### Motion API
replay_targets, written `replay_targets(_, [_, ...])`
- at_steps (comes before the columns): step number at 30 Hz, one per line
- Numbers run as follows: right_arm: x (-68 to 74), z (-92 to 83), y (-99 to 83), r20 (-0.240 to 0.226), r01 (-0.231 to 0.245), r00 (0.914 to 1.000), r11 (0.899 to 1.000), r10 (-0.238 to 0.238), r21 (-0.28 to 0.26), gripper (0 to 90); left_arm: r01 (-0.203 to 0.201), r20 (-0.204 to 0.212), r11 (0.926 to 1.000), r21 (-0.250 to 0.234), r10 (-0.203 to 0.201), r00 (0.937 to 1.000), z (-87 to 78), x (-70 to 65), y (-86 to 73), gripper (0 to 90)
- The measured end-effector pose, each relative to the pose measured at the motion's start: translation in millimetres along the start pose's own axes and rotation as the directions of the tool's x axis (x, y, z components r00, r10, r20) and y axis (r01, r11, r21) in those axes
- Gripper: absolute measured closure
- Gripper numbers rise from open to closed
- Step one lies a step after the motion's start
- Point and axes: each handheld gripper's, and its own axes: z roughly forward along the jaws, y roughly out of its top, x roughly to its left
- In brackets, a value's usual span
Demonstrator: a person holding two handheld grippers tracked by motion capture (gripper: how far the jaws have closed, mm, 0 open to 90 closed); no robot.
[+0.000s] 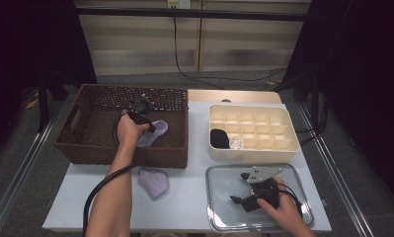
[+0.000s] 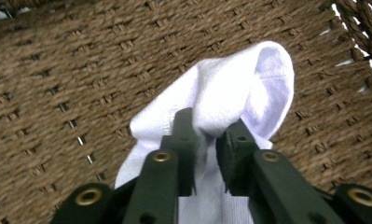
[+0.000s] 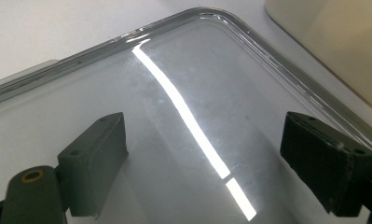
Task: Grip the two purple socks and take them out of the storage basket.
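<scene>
Pinching a pale lilac sock (image 2: 230, 93), your left gripper (image 2: 207, 135) sits down inside the woven brown basket (image 1: 100, 148), its jaws pressed together on a raised fold of the cloth. From the left gripper view, the fabric bunches up between and just beyond the two black pads, and the rest of the sock trails back beneath the gripper body onto the basket's woven floor. From the high view, your left gripper (image 1: 152, 126) is over the right half of the basket, with the sock (image 1: 155, 134) directly under and slightly ahead of it, close to the basket's right wall. Your left hand (image 1: 128, 131) holds the gripper from behind, cable looping back along your forearm.

A second lilac sock (image 1: 154, 181) lies flat on the table (image 1: 86, 207), outside the basket, behind your left gripper and just past the basket's near wall, beside your forearm.

Your right gripper (image 1: 238, 187) rests low over the clear tray (image 1: 303, 207), well off to the right of your left gripper. Its jaws are spread wide with nothing between them; the right gripper view shows both black pads (image 3: 99, 154) apart over the glossy tray floor (image 3: 197, 93), a bright light streak running between them. Your right hand (image 1: 283, 210) grips it from the near edge.

Beyond your right gripper stands the cream divided box (image 1: 288, 148), touching or just short of the tray's far rim. A black item (image 1: 219, 138) and a small white item (image 1: 235, 143) occupy adjoining compartments in its near left corner; what they are cannot be determined.
</scene>
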Motion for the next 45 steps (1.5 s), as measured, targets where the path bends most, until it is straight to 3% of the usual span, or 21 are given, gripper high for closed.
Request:
replay_targets(6, [0.0, 0.0, 0.0, 0.000, 0.000, 1.0000, 1.000, 0.000, 0.000, 14.1, 0.026, 0.005, 0.9996, -0.011, -0.026, 0.9997, -12.3, 2.4, 0.9, 83.5])
replay_targets(10, [0.0, 0.0, 0.0, 0.000, 0.000, 1.0000, 1.000, 0.000, 0.000, 14.0, 0.022, 0.005, 0.9993, -0.029, -0.022, 0.9997, -25.9, 0.2, 3.5, 84.0])
replay_targets(19, [0.2, 0.0, 0.1, 0.000, -0.003, 1.0000, 1.000, 0.003, -0.001, 14.1, -0.023, 0.019, 0.9963, -0.083, 0.025, 0.9995, -58.9, -8.6, 11.5, 84.2])
replay_targets(28, [0.2, 0.1, 0.0, 0.001, -0.003, 1.0000, 1.000, 0.003, -0.002, 14.0, -0.052, 0.055, 0.9944, -0.091, 0.057, 0.9968, -86.4, -15.7, 14.4, 84.1])
replay_targets(45, [0.1, 0.1, 0.0, 0.007, 0.000, 1.0000, 1.000, 0.000, -0.005, 14.0, -0.091, 0.067, 0.9902, -0.106, 0.098, 0.9929, -132.1, -23.4, 17.0, 84.0])
